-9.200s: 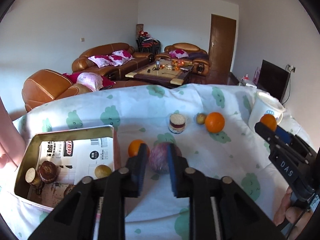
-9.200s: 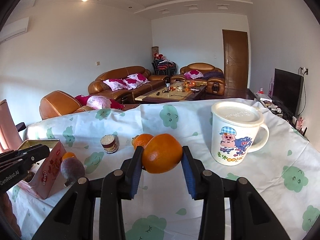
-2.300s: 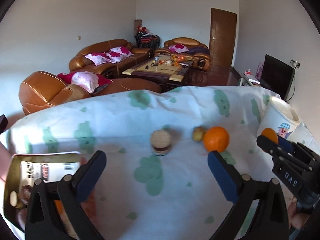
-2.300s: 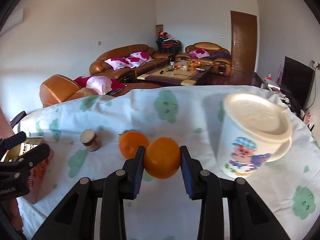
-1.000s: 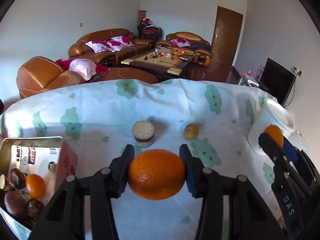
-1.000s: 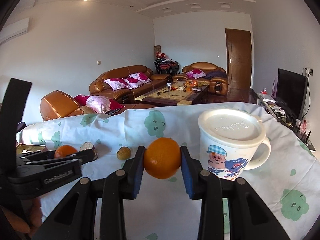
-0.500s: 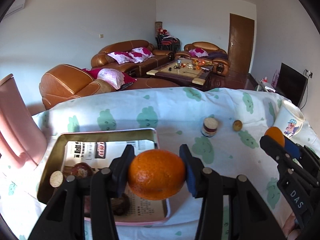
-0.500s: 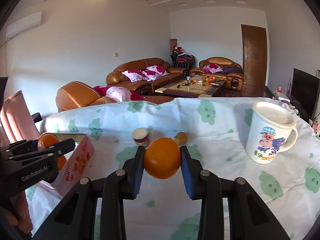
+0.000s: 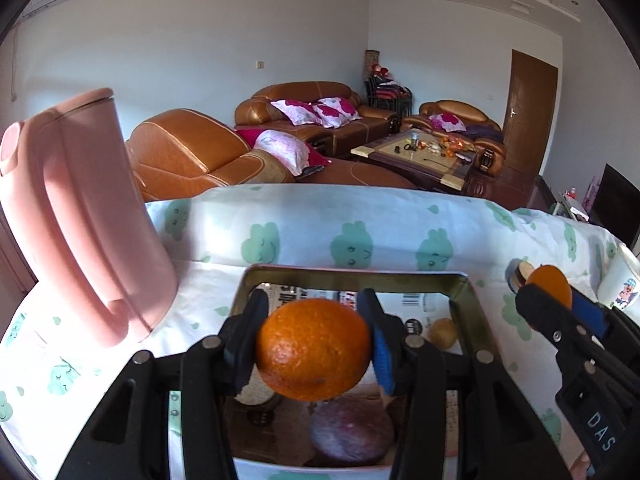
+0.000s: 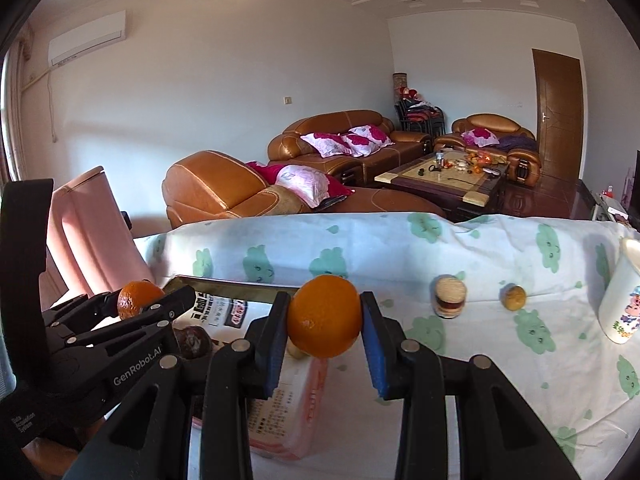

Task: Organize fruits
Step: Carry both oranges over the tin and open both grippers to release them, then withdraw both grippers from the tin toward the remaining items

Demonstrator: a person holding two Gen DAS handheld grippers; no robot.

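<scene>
An orange point(image 9: 313, 349) is clamped between the 2 fingers of the left gripper point(image 9: 314, 342) and is held above the open metal tin point(image 9: 352, 276), over its near half. Inside the tin, a dark purple fruit point(image 9: 352, 432) is seen directly below the held orange, and a small yellowish fruit point(image 9: 443, 332) lies against the right wall. The printed paper lining point(image 9: 416, 304) of the tin is visible toward its far end.

A second orange point(image 10: 324, 316) is gripped between the blue-padded fingers of the right gripper point(image 10: 325, 320), which is held just to the right of the tin, above the worktop point(image 10: 480, 360). In the right wrist view the left gripper point(image 10: 138, 300) is seen at the left with its orange over the tin, and a dark brown fruit point(image 10: 192, 342) is glimpsed inside the tin beneath it.

The worktop is covered with a white cloth printed with green clouds. On it, well to the right of the tin, a small round jar point(image 10: 450, 296) stands upright, with a small yellow-brown fruit point(image 10: 514, 297) just beside it. A white cartoon mug point(image 10: 622, 300) stands at the far right edge. A pink jug point(image 9: 76, 216) is seen to the left of the tin, near it. Brown leather sofas point(image 10: 332, 140) fill the room behind.
</scene>
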